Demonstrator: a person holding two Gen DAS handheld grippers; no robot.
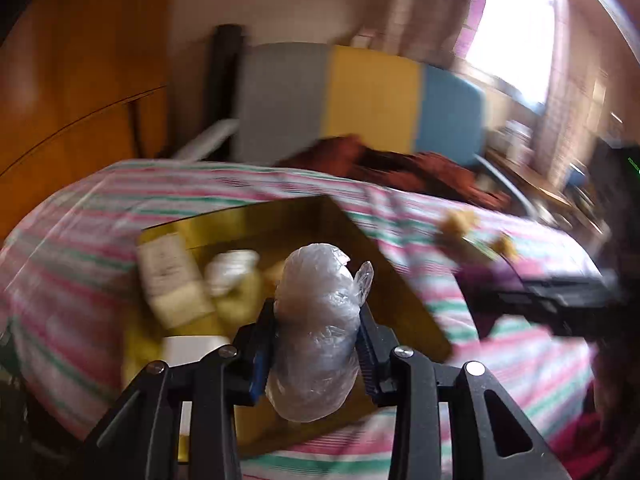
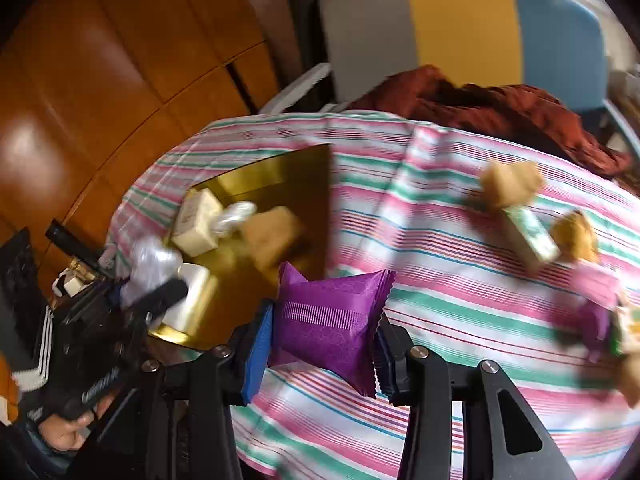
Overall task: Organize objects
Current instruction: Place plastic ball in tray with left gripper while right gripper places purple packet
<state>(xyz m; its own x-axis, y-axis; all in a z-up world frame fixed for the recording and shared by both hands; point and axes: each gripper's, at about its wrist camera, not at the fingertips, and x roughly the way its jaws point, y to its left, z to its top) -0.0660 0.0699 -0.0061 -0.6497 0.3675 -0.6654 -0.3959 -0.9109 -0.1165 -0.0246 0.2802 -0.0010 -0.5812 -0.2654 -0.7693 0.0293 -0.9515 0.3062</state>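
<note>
Over the striped cloth (image 1: 100, 216), in the left wrist view, the left gripper (image 1: 318, 332) has its jaws narrowed onto a clear plastic-wrapped bundle (image 1: 316, 320), blue pads pressing both its sides. The bundle's long axis runs along the fingers, pointing away from the camera. Directly beyond and beneath it lies the gold tray (image 1: 280, 216), with a cream box (image 1: 168, 272) and a white wrapped piece (image 1: 232, 268) inside on the left. So this hand is already above the tray; lowering and letting go looks like all that remains. At the right edge, blurred, the other gripper shows with something purple in it.

From the right wrist view, the right gripper (image 2: 324, 320) grips a purple packet (image 2: 332, 316) by its two short ends, its long axis lying across the jaws. The gold tray (image 2: 280, 172) sits to the left and slightly farther off, so the packet hangs over cloth at the tray's near right edge and needs to travel leftward. A tan pastry (image 2: 272, 236) rests in the tray's near right part. Loose on the cloth to the far right are two more tan pastries (image 2: 510, 186) and a green-and-white box (image 2: 528, 236). The left hand is the nearer to the tray.
</note>
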